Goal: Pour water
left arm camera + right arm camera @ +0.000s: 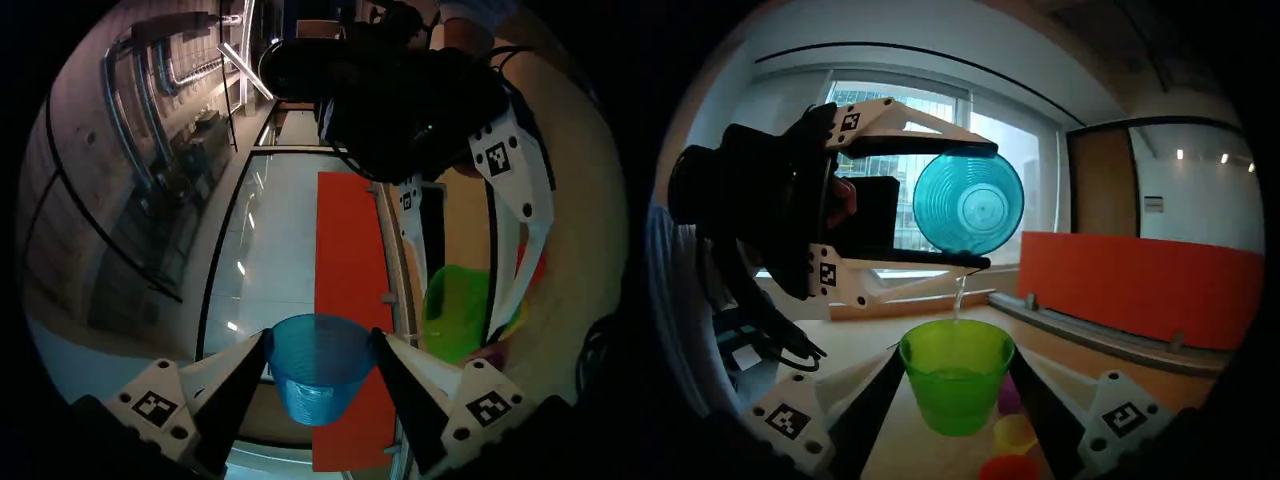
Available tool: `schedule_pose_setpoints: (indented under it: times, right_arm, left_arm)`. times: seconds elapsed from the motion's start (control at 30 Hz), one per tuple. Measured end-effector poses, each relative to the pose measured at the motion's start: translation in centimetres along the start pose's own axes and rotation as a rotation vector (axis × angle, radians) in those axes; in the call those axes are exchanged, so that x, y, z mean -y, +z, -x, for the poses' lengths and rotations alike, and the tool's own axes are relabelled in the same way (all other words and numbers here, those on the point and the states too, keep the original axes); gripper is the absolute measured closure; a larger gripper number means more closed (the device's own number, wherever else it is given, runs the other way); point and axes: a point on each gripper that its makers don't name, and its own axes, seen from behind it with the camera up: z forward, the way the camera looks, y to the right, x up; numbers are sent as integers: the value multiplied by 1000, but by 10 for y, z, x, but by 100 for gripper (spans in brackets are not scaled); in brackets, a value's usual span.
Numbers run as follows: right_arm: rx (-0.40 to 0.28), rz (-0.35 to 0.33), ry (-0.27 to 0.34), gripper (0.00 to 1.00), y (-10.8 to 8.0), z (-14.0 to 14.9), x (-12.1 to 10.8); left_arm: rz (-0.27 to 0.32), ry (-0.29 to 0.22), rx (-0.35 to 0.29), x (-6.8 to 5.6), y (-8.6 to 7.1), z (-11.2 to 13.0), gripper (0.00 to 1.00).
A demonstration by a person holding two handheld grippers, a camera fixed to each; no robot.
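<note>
2 cups: left gripper (320,352) jaws clamp blue cup (318,386), tipped near level, directly above green cup (957,394) clamped in right gripper (958,354) jaws; thin water stream (959,294) drops into it. further tilt needs rim over green mouth.

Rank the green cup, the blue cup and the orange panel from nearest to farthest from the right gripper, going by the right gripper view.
1. green cup: between the fingers of the right gripper.
2. blue cup: just above, tipped over it.
3. orange panel: back right, beyond the table.
</note>
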Motion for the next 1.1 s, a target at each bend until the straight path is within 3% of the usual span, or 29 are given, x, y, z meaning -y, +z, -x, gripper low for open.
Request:
schedule_pose_setpoints:
  times: [0.37, 0.47, 0.57, 0.7, 1.1]
  right_arm:
    - [-3, 4, 1, 9, -1, -2, 0]
    - [-4, 5, -1, 9, 0, -3, 0]
    - [-5, 7, -3, 9, 0, -3, 0]
    - [-7, 10, -6, 9, -1, -4, -1]
    - [-15, 22, -7, 9, -5, -6, -4]
  left_arm:
    - [-1, 13, -2, -2, -4, -2, 10]
    - [-2, 0, -3, 0, -2, -1, 10]
    - [-2, -45, 1, -1, 0, 3, 9]
    - [8, -157, 11, -6, 4, 10, 10]
    - [59, -635, 44, -31, 8, 36, 10]
